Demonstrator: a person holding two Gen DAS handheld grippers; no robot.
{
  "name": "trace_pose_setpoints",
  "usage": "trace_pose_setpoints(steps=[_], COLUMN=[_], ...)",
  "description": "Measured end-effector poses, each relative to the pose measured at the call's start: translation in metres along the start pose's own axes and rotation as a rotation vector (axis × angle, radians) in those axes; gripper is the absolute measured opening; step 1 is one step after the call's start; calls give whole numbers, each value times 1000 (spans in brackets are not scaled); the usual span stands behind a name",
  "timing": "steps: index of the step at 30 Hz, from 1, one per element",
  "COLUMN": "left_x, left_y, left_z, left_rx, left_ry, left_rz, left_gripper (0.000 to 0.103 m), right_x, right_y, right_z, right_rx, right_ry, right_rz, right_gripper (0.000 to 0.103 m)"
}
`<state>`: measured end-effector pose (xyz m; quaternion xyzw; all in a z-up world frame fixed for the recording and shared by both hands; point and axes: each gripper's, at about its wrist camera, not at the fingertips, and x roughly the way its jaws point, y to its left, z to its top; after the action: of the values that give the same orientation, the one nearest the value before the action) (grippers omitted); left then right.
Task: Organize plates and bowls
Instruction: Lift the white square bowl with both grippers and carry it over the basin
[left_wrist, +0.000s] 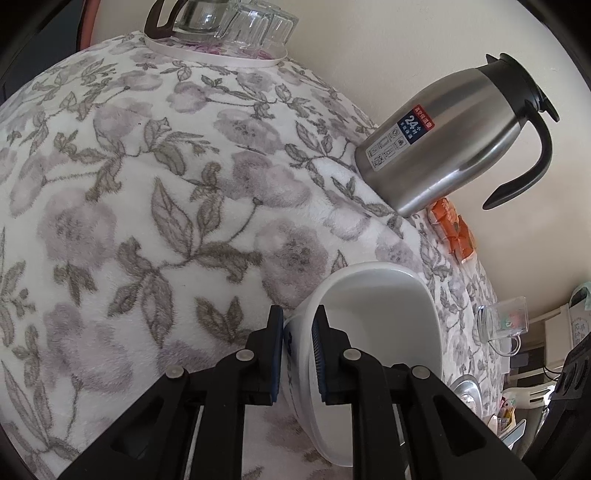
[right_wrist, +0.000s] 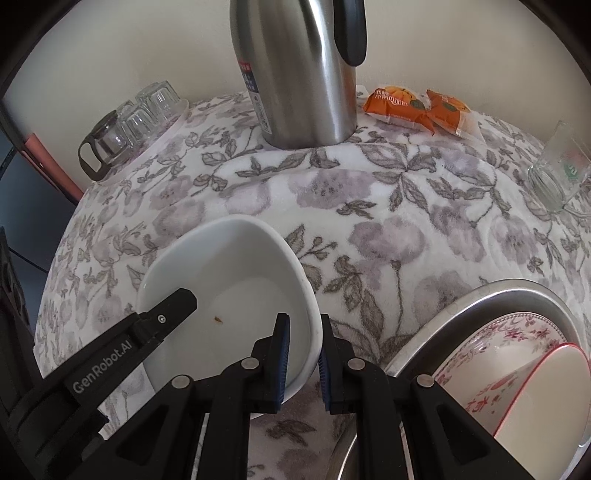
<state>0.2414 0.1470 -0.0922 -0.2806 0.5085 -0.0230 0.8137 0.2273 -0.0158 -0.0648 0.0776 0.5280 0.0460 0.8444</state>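
Nearby, patterned bowls (right_wrist: 517, 354) inside metal basin (right_wrist: 436, 328).

Steel flask (right_wrist: 295, 74), snack packets (right_wrist: 417, 109), glasses (right_wrist: 147, 110), mug (right_wrist: 557, 166).

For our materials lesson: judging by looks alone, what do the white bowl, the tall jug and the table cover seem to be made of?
White bowl: probably glazed ceramic, being glossy white with a thick rounded rim. Tall jug: brushed stainless steel, shown by streaky grey reflections, with a black handle and lid that look like plastic. Table cover: soft fleece-like fabric, its fuzzy nap blurring the printed flowers.
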Motion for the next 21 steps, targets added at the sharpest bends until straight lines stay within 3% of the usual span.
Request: trace_pose_setpoints(steps=[21], left_x=[-78], left_y=[-56], left_z=[-15], left_rx=[111], left_ry=[-113], left_rz=[-71], left_gripper=[16], right_x=[-94], right_y=[-28], right_z=[-17], right_rx=[65], right_ry=[-167], right_rz=[70], right_gripper=[16])
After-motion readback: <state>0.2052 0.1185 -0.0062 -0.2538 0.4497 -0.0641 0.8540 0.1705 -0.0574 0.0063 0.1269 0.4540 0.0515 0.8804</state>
